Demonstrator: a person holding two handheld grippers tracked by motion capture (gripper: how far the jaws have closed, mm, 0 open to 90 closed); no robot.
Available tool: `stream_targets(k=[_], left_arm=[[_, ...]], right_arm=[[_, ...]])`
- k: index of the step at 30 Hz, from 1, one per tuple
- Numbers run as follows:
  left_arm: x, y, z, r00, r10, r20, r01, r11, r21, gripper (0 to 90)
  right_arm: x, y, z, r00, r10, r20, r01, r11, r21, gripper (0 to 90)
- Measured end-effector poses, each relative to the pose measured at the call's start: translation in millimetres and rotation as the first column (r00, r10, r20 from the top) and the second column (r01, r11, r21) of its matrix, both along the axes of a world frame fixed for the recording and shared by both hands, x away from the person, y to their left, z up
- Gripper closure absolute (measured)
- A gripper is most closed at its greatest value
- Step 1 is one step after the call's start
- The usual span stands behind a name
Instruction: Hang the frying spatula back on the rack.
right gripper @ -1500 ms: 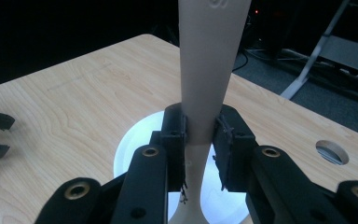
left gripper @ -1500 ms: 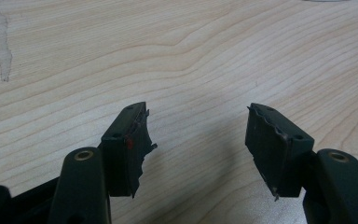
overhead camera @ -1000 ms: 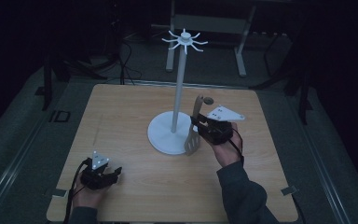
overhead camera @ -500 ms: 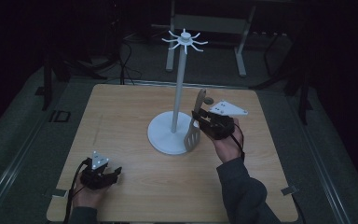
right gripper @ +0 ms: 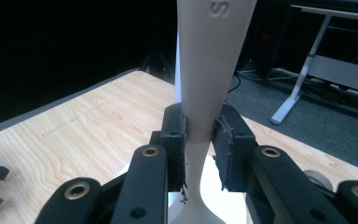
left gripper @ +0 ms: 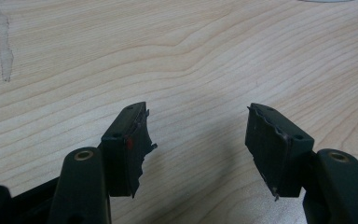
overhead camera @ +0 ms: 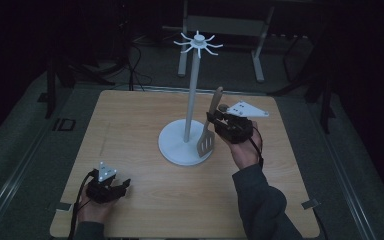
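Observation:
A white stand (overhead camera: 192,95) rises from a round base (overhead camera: 177,145) at mid-table, with a crown of hooks (overhead camera: 198,42) on top. My right gripper (overhead camera: 215,120) is shut on the handle of a pale slotted spatula (overhead camera: 207,142). The spatula hangs nearly upright just right of the pole, its blade over the base's right rim. In the right gripper view the pads (right gripper: 175,135) clamp the spatula's handle (right gripper: 209,56) from both sides. My left gripper (overhead camera: 125,185) rests at the table's near left corner. It is open over bare wood, with nothing between its fingertips (left gripper: 133,135).
The wooden table (overhead camera: 130,125) ends close behind the stand and just right of my right hand. A white desk frame (overhead camera: 257,50) and cables (overhead camera: 135,65) lie on the dark floor beyond the far edge.
My right gripper has lifted the spatula slightly, so the handle tip stands higher beside the pole. The left gripper has stayed in place.

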State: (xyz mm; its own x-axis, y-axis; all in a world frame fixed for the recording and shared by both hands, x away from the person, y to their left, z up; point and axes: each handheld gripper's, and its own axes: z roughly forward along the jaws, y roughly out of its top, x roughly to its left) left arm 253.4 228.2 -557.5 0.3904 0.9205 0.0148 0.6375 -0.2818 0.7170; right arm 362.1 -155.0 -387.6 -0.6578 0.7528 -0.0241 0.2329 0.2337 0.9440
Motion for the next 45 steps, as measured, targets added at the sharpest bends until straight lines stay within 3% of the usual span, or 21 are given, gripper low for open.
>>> stream_targets(k=[19, 45], left_arm=[[0.1, -0.1, -0.1, 1.0000, 0.000, 0.000, 0.000, 1.0000, -0.001, 39.5], [0.2, 0.1, -0.1, 1.0000, -0.001, -0.001, 0.001, 1.0000, 0.000, 39.5]], right_arm=[[4.3, 3.3, 20.0, 0.9995, -0.001, 0.033, 0.000, 1.000, 0.031, 74.8], [13.9, 5.6, 34.2, 0.9988, -0.013, 0.048, 0.012, 1.000, 0.022, 74.7]])
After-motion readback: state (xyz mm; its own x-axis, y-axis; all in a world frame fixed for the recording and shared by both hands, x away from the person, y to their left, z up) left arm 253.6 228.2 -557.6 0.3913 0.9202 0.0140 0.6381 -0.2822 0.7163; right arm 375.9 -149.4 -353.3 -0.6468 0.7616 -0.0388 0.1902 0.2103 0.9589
